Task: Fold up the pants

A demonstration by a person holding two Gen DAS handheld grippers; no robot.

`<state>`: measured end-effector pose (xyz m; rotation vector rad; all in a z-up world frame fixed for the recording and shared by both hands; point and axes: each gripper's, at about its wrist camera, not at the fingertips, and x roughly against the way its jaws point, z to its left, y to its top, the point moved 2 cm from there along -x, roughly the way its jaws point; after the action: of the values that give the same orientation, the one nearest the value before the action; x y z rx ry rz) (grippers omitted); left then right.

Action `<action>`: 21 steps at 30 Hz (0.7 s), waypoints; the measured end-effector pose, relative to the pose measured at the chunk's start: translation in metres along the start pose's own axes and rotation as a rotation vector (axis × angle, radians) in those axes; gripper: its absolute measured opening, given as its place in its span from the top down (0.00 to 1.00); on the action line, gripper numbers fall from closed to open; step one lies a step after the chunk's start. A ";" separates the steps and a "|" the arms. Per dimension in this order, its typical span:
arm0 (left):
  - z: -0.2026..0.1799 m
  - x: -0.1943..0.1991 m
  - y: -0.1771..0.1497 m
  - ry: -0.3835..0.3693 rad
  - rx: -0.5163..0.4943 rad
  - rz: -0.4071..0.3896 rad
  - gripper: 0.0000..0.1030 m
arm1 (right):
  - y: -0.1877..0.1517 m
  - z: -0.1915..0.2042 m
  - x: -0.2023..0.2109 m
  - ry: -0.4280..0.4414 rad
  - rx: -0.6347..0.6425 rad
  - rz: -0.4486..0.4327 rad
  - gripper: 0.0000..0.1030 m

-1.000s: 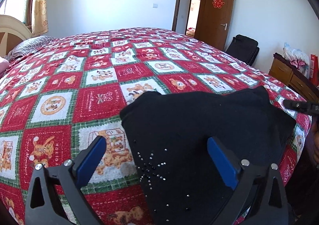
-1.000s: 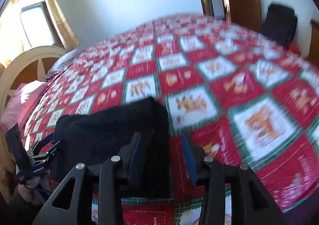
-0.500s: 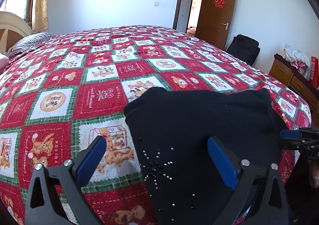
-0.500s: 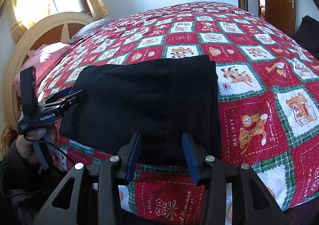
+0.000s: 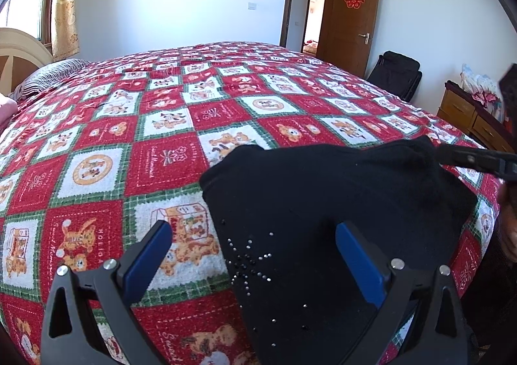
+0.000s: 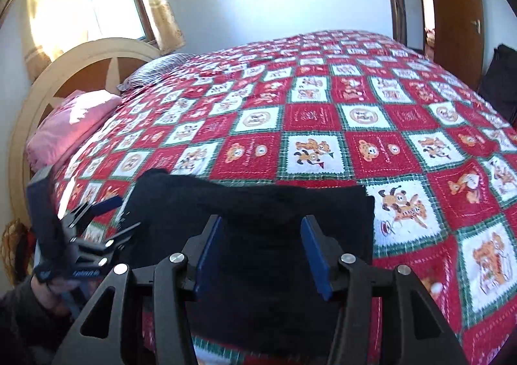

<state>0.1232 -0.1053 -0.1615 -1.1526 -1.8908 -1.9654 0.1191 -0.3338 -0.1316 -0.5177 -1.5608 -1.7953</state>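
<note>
Black folded pants [image 5: 339, 203] with a rhinestone star lie near the front edge of the bed. My left gripper [image 5: 253, 229] hovers open and wide over their left part, its pads touching nothing. It also shows at the left of the right wrist view, as the left gripper [image 6: 118, 216] held in a hand. My right gripper [image 6: 261, 222] sits over the middle of the pants [image 6: 258, 203]. Its jaws are opening, with cloth lying between them and no pad pressing on it. In the left wrist view the right gripper [image 5: 478, 161] reaches in at the pants' far right corner.
A red, white and green patchwork quilt [image 5: 161, 155] covers the whole bed. A pink pillow [image 6: 71, 125] and a striped pillow [image 6: 155, 67] lie by the curved headboard [image 6: 97, 54]. A wooden dresser [image 5: 465, 109], a black bag [image 5: 394, 74] and an open door [image 5: 352, 19] stand beyond the bed.
My right gripper has slid left from the pants' right edge to over their middle, and its jaws have widened. The left gripper has stayed open in the same place.
</note>
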 end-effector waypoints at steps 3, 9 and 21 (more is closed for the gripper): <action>0.000 -0.002 -0.001 -0.002 0.002 0.004 0.00 | 0.002 -0.020 -0.021 -0.036 -0.064 0.050 0.49; -0.002 -0.003 0.000 -0.004 -0.003 0.006 0.00 | -0.002 -0.030 -0.026 -0.029 -0.082 0.065 0.49; -0.019 0.009 -0.029 0.017 -0.109 0.015 0.00 | 0.025 0.078 -0.045 0.171 0.192 0.111 0.49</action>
<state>0.0917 -0.1145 -0.1761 -1.1704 -1.7821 -2.0862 0.1564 -0.2488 -0.1304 -0.3428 -1.5356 -1.5448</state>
